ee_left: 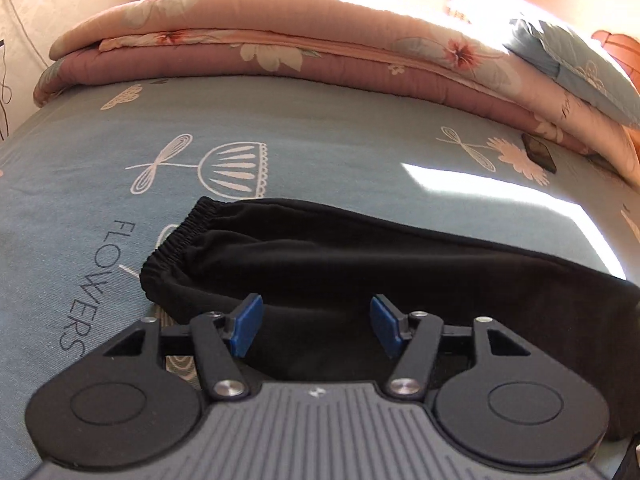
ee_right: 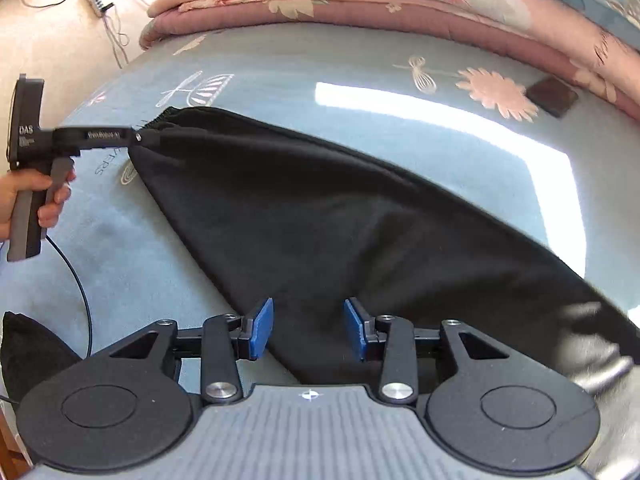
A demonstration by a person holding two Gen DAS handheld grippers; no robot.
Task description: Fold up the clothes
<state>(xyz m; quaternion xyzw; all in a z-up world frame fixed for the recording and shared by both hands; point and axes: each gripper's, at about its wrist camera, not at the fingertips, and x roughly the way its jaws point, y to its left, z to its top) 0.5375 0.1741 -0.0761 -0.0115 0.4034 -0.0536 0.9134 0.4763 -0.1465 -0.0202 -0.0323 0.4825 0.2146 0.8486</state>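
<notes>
The bed (ee_left: 100, 168), covered in a blue-grey sheet with printed flowers, carried everything, with a folded pink floral quilt (ee_left: 280, 64) along its far side and a blue pillow (ee_left: 580, 68) at the far right. The black trousers (ee_right: 320, 208) lay across the near middle of the sheet, their elastic waistband (ee_left: 176, 240) toward the far left and the legs running off to the near right. A second dark piece of cloth (ee_right: 28, 352) showed at the near left edge in the right wrist view; what it was could not be told. The left tool (ee_left: 316, 326) hung above the near edge of the trousers with its blue pads parted and nothing between them; the right tool (ee_right: 309, 328) likewise stood with jaws apart over the cloth, pressing on nothing. In the right wrist view a hand (ee_right: 28, 200) held the left tool by its handle, its tip just beside the waistband. With neither tool gripping, the likely trouble was a pinch taking only the top layer, so that the fold would drag crooked or bunch; the trailing cable (ee_right: 80, 280) could also snag the cloth. A small dark phone-like object (ee_left: 540, 154) lay at the far right, well apart. No container was in view.
</notes>
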